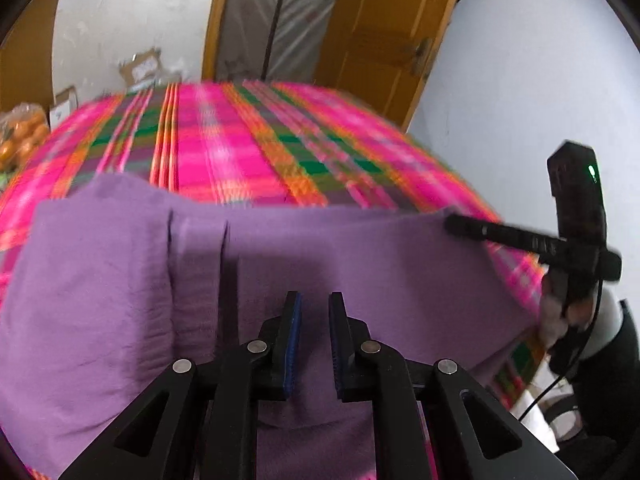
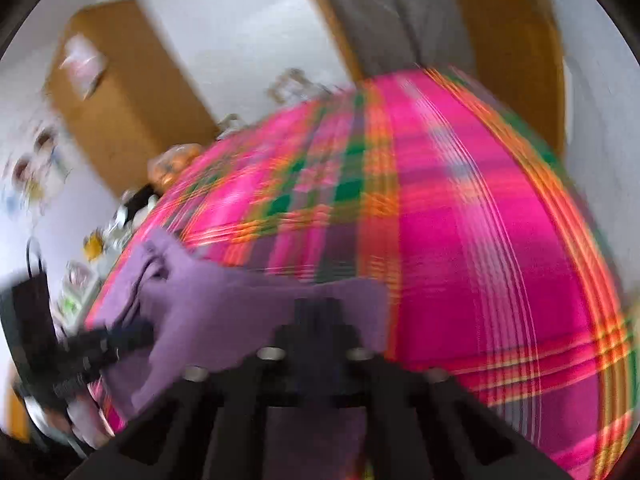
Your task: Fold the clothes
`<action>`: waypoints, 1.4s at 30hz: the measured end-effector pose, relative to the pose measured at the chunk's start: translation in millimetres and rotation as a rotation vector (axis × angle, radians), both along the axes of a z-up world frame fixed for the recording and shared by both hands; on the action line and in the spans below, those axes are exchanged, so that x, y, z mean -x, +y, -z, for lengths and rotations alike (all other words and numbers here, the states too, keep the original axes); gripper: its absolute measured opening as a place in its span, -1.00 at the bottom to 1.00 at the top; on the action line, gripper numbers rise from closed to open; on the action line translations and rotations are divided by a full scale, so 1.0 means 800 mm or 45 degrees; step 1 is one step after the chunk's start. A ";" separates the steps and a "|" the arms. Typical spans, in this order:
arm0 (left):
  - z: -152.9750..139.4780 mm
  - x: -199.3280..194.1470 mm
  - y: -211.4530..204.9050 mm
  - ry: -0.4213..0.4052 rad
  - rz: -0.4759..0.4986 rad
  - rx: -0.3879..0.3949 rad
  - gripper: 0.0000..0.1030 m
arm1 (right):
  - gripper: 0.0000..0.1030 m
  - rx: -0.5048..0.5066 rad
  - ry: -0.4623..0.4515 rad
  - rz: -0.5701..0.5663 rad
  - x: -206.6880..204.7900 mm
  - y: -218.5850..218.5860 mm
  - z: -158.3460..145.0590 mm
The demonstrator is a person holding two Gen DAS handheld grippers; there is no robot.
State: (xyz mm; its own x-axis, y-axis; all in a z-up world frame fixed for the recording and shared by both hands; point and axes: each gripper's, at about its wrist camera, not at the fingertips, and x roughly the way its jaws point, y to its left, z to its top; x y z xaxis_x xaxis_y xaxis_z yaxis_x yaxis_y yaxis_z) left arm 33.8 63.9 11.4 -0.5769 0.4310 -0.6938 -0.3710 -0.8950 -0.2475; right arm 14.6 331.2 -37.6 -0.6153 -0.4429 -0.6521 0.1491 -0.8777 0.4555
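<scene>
On plaid cloth (image 1: pixel 248 148), one purple garment (image 1: pixel 100 280)

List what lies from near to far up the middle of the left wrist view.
Left gripper → purple garment → pink plaid cloth → grey curtain in the doorway.
</scene>
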 end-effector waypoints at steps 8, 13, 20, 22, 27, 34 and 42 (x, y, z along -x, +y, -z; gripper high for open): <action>-0.002 -0.006 -0.009 0.021 -0.007 -0.028 -0.75 | -0.92 0.192 0.028 0.050 -0.006 0.029 -0.001; 0.002 -0.003 -0.007 0.039 -0.001 -0.016 -0.72 | -0.94 0.122 0.020 0.058 -0.013 0.028 0.001; -0.002 -0.023 -0.014 0.049 0.014 -0.047 -0.72 | -0.88 -0.091 0.119 -0.143 -0.080 -0.018 -0.010; 0.001 -0.029 -0.013 0.045 0.022 -0.039 -0.72 | -0.94 -0.141 0.135 -0.131 -0.100 -0.012 -0.003; -0.004 -0.049 -0.016 0.064 0.045 -0.044 -0.72 | -0.86 -0.259 0.136 -0.105 -0.136 -0.001 -0.008; 0.001 -0.060 -0.014 0.051 0.075 -0.034 -0.72 | -0.71 -0.320 0.118 -0.129 -0.159 -0.008 -0.007; -0.002 -0.069 -0.018 0.066 0.079 -0.041 -0.72 | -0.69 -0.299 0.167 -0.097 -0.166 -0.020 -0.026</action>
State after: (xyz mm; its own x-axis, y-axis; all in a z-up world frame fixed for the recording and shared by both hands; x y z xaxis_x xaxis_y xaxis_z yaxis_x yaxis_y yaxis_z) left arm 89.1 49.7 13.2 -0.5831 0.4886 -0.6490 -0.4382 -0.8619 -0.2552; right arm 147.3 315.2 -17.0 -0.6719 -0.3370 -0.6596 0.2627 -0.9410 0.2131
